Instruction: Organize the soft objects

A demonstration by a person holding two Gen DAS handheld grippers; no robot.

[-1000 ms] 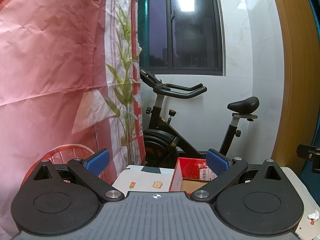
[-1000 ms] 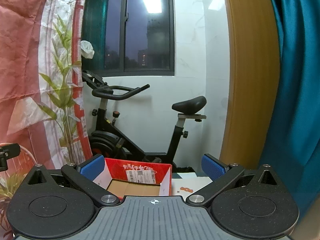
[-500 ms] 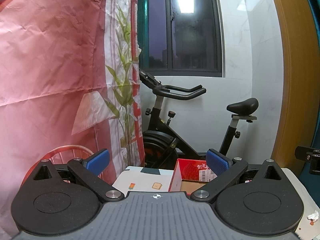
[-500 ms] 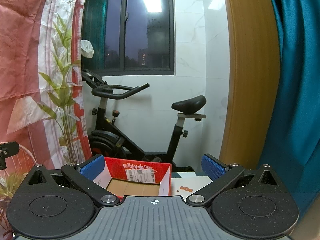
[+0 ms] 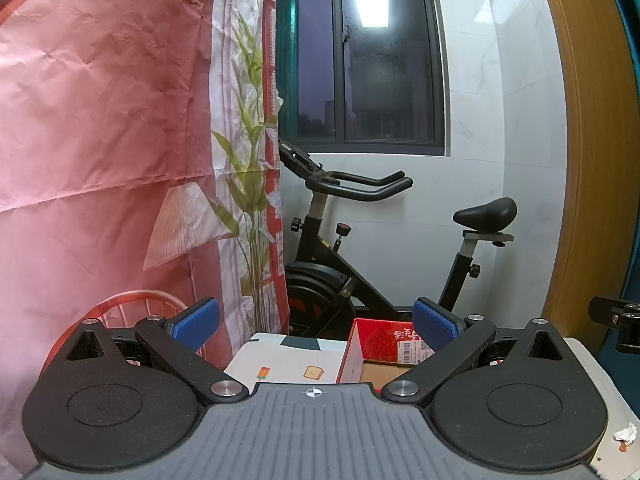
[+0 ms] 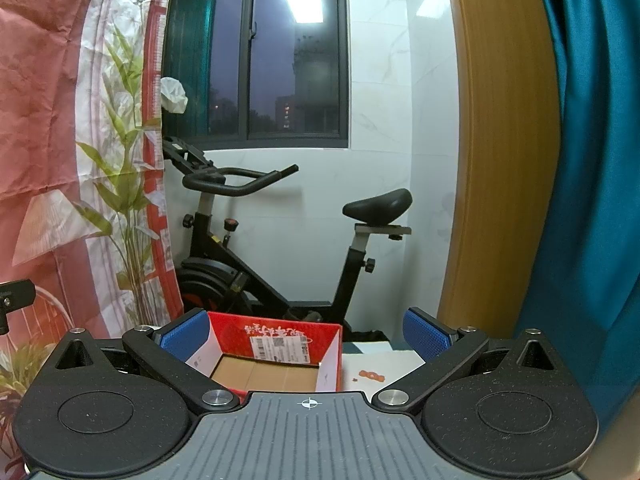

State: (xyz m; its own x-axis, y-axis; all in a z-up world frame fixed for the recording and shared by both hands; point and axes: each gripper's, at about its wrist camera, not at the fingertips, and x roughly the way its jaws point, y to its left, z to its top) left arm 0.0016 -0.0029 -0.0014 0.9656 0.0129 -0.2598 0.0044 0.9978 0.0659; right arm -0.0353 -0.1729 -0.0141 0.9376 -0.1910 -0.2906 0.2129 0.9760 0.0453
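You held both tools level above the table [image 5: 588,364], each with its blue pads spread wide and nothing between them. Your left gripper [image 5: 316,326] looked past the table's far edge, and your right gripper [image 6: 306,334] framed the red cardboard box [image 6: 276,346] almost squarely between its fingers.

That box was the landmark. It stood open-topped on the table, its brown floor bare (no soft object lay inside it), with a white shipping label stuck on its inner far wall. To the left of the box lay a pale cloth or mat [image 5: 288,364] printed with a popsicle and a slice of toast. To the right of the box the white tabletop carried an orange smear [image 6: 372,376], and nearer you than the box, at the right edge of the left view, sat a crumpled white scrap [image 5: 626,434].

Behind the box stood a black exercise bike [image 6: 280,240] against a white marbled wall, under a dark window [image 6: 256,52] reflecting a ceiling light. Left of the box hung a pink curtain [image 5: 100,140] with a green plant print on its pale border. Right of the box rose a curved wooden panel [image 6: 500,140], then a teal curtain [image 6: 592,160].

I could not tell where the soft objects were; none showed in either view.
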